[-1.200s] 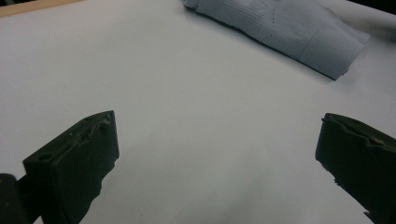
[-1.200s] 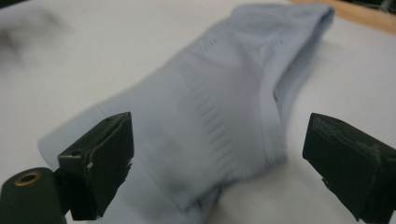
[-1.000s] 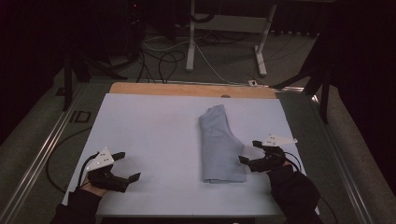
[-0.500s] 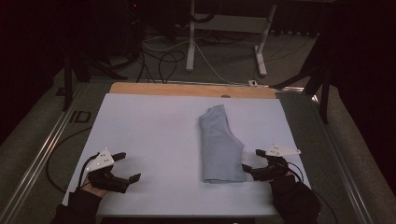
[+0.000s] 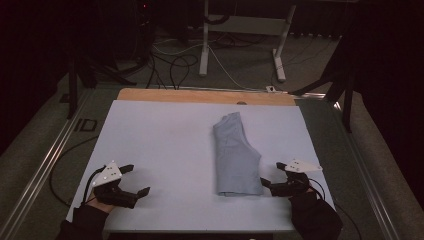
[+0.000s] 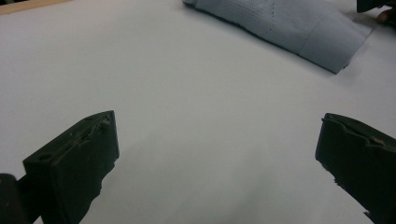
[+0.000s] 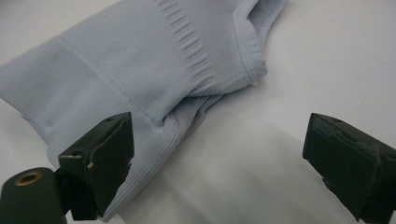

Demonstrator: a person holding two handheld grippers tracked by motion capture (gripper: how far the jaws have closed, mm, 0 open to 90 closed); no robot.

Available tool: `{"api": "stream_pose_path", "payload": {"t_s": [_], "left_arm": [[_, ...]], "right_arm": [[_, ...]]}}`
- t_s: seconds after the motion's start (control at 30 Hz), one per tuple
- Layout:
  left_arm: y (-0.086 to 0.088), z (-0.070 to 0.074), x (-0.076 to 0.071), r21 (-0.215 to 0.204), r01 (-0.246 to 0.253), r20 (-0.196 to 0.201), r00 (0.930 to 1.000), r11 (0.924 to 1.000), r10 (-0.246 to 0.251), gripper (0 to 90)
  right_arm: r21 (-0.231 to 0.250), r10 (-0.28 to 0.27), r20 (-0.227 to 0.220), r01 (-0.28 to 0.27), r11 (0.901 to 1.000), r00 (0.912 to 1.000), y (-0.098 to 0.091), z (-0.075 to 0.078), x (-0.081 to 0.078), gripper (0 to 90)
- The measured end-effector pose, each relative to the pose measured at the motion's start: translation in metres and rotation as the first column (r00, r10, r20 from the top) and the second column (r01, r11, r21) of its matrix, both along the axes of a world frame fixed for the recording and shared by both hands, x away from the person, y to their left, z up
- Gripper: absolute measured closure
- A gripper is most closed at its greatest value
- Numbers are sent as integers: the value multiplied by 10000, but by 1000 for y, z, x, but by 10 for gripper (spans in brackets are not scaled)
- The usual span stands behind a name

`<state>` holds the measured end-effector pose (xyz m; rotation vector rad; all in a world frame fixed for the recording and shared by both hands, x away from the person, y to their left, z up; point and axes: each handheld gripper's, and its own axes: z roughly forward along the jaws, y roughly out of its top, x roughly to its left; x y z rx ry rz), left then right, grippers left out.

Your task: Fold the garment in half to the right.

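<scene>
Right claw [image 7: 219,154] gapes wide — one jaw over the folded pale-blue garment [image 7: 140,70] edge.

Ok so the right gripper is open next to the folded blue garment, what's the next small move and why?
Probably ease the right gripper a little further onto the near corner of the folded garment and close. Its jaws stand open, one already over the hem in the right gripper view, the other over bare table. The left gripper sits open, well apart from the cloth.
</scene>
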<state>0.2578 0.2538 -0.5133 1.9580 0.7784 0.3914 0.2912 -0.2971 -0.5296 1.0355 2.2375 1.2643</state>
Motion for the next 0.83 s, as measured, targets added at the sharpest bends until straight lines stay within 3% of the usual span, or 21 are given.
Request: {"api": "stream_pose_path", "payload": {"t_s": [0.57,0.83], "left_arm": [[-4,-1,-1,116,24,60,10000,9999,-24,7],[-2,0,0,84,-11,90,10000,10000,11,7]], "right_arm": [[-126,-163,146,165,9998,9998,1,1,-3,90],[-180,103,-7,-103,9998,9999,3,0,-3,90]]}}
